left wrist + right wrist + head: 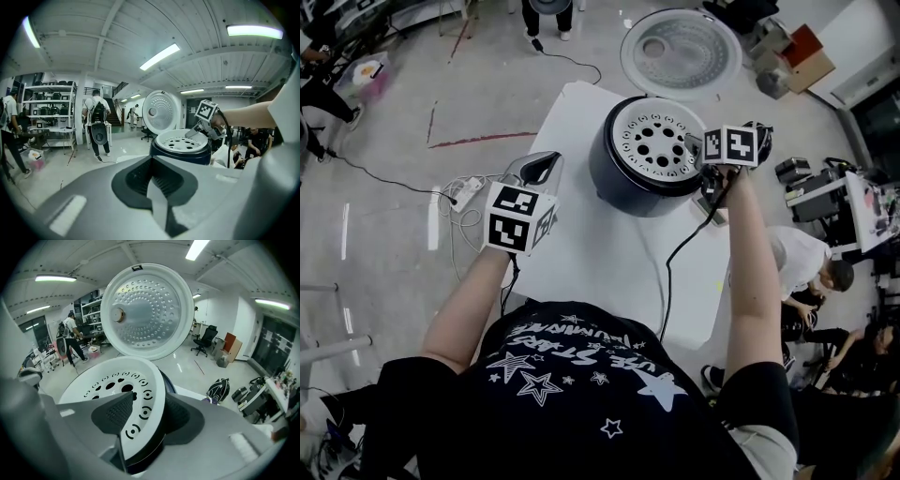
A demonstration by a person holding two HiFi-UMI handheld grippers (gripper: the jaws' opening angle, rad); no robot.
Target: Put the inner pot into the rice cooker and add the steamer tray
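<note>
The right gripper (147, 398) has its jaws partly spread and astride the near rim of the steamer tray (108, 380): one pad lies over the tray's perforated face and the other stands outside the rim, neither clearly pressing. The white tray sits level in the mouth of the rice cooker (623, 183) and covers the opening, so nothing beneath it shows. The cooker's dark round body is at upper centre of the head view, on the far part of the white table (581, 253). Its lid (147, 310) stands open behind the tray, filling the upper middle of the right gripper view. The left gripper (157, 177) has its jaws together with nothing between them. In the head view it is left of centre, over the table's left edge and well apart from the cooker, pointing toward it. A black cord (675, 253) runs from the cooker down the right side of the table
</note>
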